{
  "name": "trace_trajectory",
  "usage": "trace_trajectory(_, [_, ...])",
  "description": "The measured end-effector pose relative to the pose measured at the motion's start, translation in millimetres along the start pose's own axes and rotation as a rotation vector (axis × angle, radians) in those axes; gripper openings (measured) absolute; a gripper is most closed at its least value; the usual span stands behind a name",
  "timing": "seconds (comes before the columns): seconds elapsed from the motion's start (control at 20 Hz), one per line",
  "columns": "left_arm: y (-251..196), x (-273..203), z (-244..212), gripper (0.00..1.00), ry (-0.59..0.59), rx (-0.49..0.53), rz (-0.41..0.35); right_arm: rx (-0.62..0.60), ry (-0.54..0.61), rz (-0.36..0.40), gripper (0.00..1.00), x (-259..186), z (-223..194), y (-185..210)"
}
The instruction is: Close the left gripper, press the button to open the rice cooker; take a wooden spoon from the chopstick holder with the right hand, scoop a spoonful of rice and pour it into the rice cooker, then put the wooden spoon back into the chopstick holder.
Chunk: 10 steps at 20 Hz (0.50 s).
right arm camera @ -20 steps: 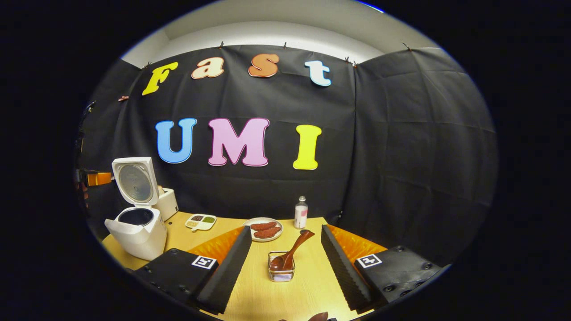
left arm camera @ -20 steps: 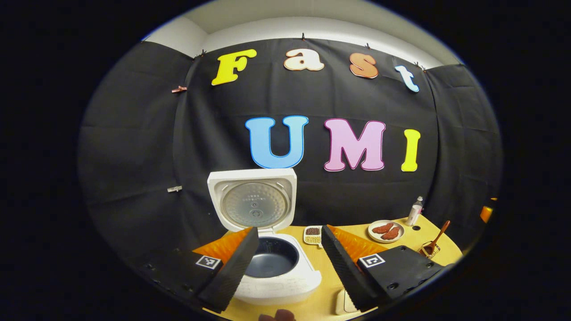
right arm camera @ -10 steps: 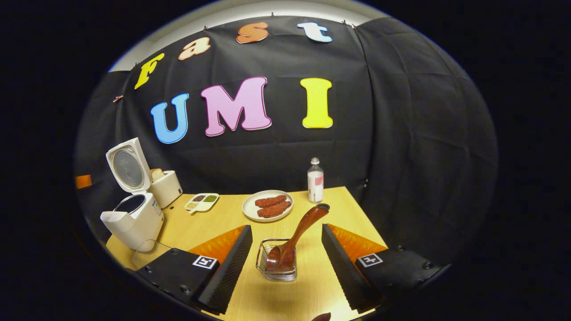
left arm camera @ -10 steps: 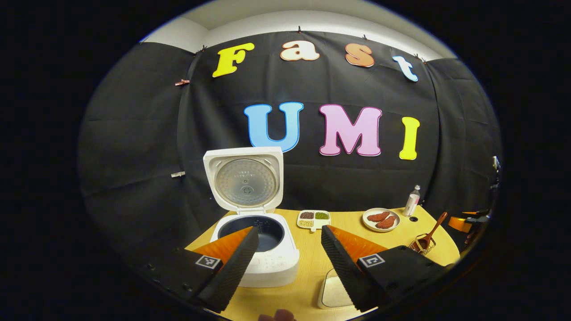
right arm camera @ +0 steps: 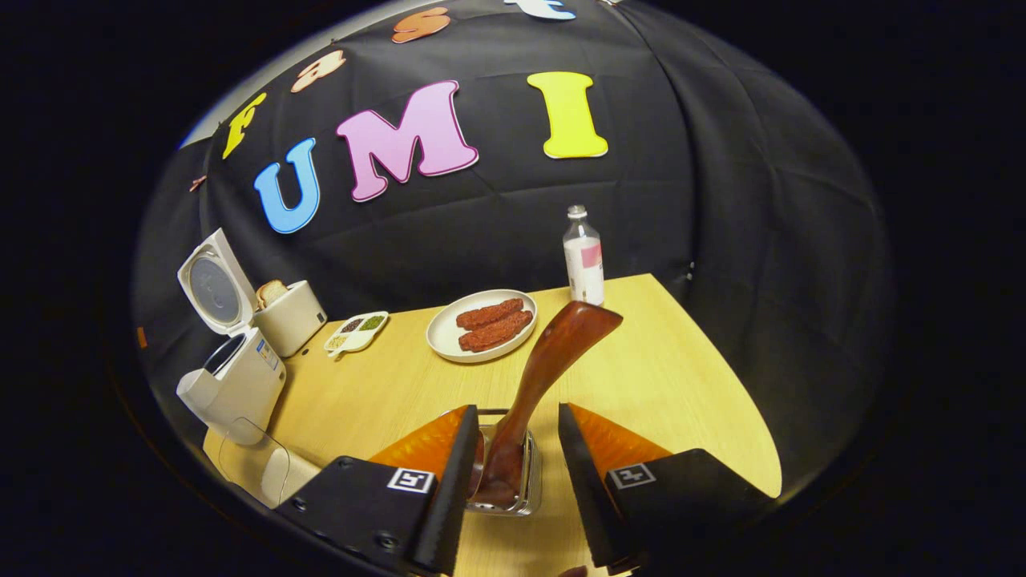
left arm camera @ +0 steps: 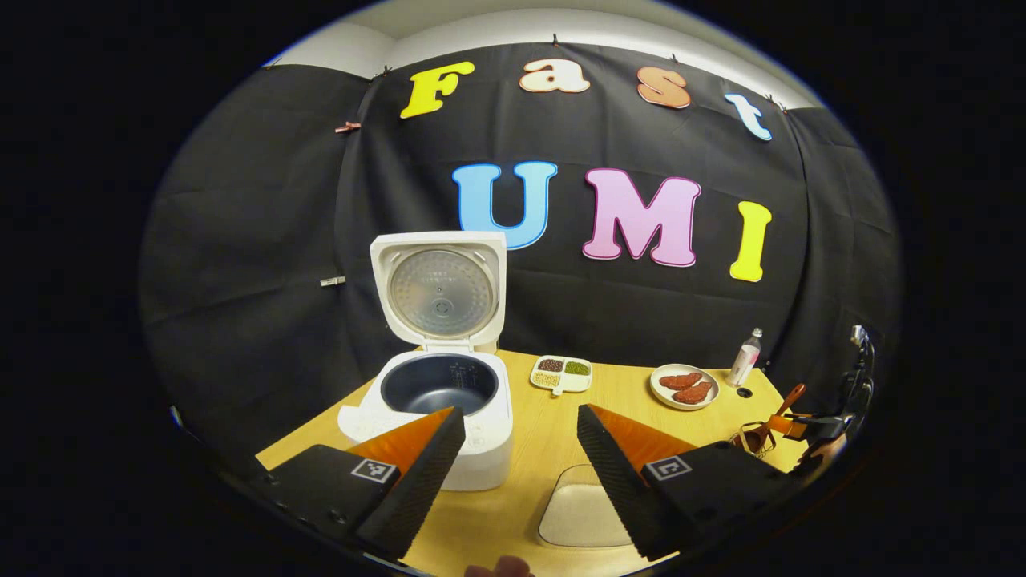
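The white rice cooker (left arm camera: 437,393) stands with its lid (left arm camera: 439,288) raised and its dark pot bare. My left gripper (left arm camera: 519,417) hovers open just in front of it, holding nothing. The brown wooden spoon (right arm camera: 553,361) leans up out of the wire chopstick holder (right arm camera: 525,481) at the table's near right. My right gripper (right arm camera: 517,417) straddles the spoon's lower handle, fingers narrowed with a gap still showing on the right side. In the left gripper view the right gripper (left arm camera: 805,425) sits at the holder (left arm camera: 753,439).
A pale tub of rice (left arm camera: 579,513) lies by the front edge. A sectioned dish (left arm camera: 561,373), a plate of sausages (right arm camera: 449,336), a bottle (right arm camera: 583,260) and a toaster (right arm camera: 290,320) stand along the back of the wooden table (right arm camera: 641,385).
My right gripper dropped down over the holder and its fingers narrowed around the spoon. My left gripper backed away from the open cooker, still open.
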State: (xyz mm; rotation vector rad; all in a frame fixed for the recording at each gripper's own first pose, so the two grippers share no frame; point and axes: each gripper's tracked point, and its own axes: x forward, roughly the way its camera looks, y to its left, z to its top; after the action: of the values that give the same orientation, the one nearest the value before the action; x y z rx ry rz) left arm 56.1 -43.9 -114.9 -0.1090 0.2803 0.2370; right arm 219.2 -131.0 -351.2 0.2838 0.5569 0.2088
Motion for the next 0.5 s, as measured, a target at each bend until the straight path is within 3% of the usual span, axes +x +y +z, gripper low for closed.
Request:
trace_trajectory(0.1, [0,-1,-2,0.97,0.007,-0.005,0.016,0.035,0.018,0.029,0.48,8,-4,4])
trace_trajectory(0.15, [1,-2,-1,0.97,0.007,-0.006,0.023,0.039,0.017,0.037,0.29,7,-5,5])
trace_trajectory(0.35, [3,-7,3,0.97,-0.004,0.016,0.029,0.111,-0.007,0.048,0.18,0,6,6])
trace_trajectory(0.5, [8,-9,6,0.97,-0.009,0.018,0.022,0.053,-0.064,0.064,0.12,-11,21,17])
